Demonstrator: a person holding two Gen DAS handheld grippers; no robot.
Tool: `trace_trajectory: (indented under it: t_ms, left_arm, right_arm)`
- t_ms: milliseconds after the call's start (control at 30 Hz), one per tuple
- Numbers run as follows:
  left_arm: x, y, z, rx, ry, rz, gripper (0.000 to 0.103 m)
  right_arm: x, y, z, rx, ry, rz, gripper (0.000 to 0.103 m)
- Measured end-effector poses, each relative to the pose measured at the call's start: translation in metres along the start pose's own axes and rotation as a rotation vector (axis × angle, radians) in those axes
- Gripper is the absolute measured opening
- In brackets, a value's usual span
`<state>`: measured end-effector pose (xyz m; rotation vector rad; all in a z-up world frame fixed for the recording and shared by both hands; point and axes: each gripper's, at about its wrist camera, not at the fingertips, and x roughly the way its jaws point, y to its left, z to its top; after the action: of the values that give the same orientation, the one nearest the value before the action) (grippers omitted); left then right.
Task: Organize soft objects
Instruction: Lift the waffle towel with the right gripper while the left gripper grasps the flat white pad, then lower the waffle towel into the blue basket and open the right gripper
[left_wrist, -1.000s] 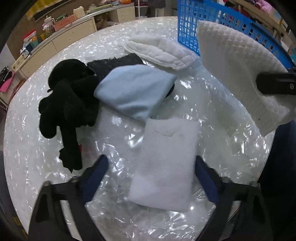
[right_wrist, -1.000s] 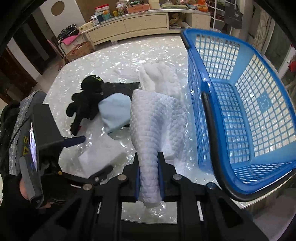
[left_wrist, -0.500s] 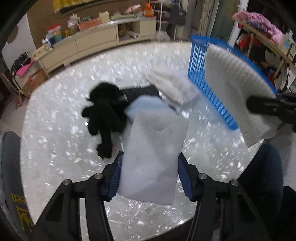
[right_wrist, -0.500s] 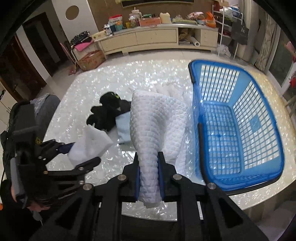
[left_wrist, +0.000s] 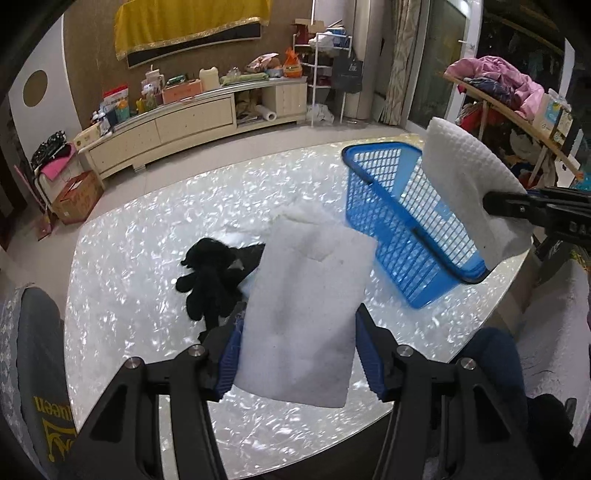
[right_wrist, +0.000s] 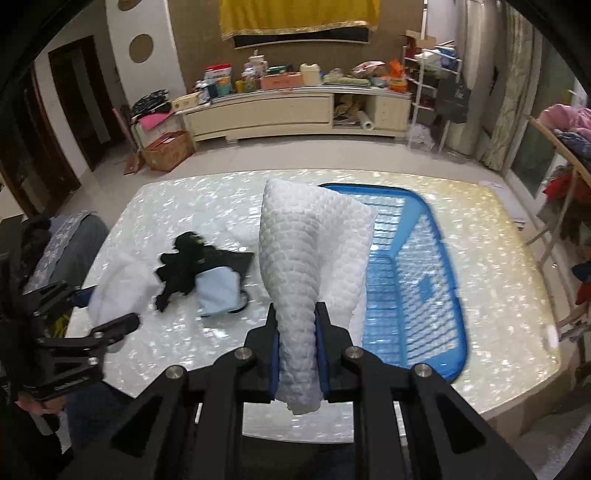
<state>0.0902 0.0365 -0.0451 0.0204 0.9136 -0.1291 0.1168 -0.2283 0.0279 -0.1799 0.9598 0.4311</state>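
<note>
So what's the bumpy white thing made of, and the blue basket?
The bumpy white cloth looks like soft quilted fabric: its surface is puffed in little scales and it bends where the right gripper pinches it. The blue basket looks like hard plastic, with smooth grid walls.

Pearly white table (right_wrist: 498, 288), blue basket (right_wrist: 448, 280), black plush (right_wrist: 181, 258), pale-blue cloth (right_wrist: 218, 291)

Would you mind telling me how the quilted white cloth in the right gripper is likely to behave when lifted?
Probably floppy: the quilted white cloth bunches narrow where the right gripper pinches it and fans out beyond. Likely light, since a small pinch holds it clear of the table. Its textured surface suggests it will not slip easily.
</note>
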Motion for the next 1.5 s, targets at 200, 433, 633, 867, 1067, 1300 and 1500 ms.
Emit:
trace_trajectory:
  t_ms: [200,433,633,867,1067,1300,1500]
  left_arm:
    - [0.004,-0.013,0.010,0.010,-0.004,-0.015,0.053]
    - [0.018,-0.018,0.013,0.007,0.015,-0.039,0.053]
    - [0.034,-0.012,0.009,-0.008,0.046,-0.048,0.053]
    - [0.045,0.003,0.003,-0.037,0.074,-0.039,0.053]
    - [0.048,0.012,0.000,-0.060,0.076,-0.040,0.053]
    - [0.048,0.011,-0.001,-0.066,0.078,-0.037,0.053]
    - [0.040,0.004,0.004,-0.049,0.059,-0.028,0.053]
  right_arm:
    - [0.008,-0.027,-0.001,-0.008,-0.003,-0.105,0.015]
    - [0.047,-0.044,0.000,-0.063,0.071,-0.212,0.015]
    - [0.098,-0.045,-0.001,-0.081,0.161,-0.211,0.015]
    - [0.146,-0.039,-0.007,-0.105,0.292,-0.213,0.015]
    - [0.158,-0.036,-0.016,-0.094,0.369,-0.159,0.016]
    - [0.148,-0.030,-0.023,-0.121,0.372,-0.136,0.042]
    - [0.128,-0.034,-0.021,-0.102,0.341,-0.144,0.076]
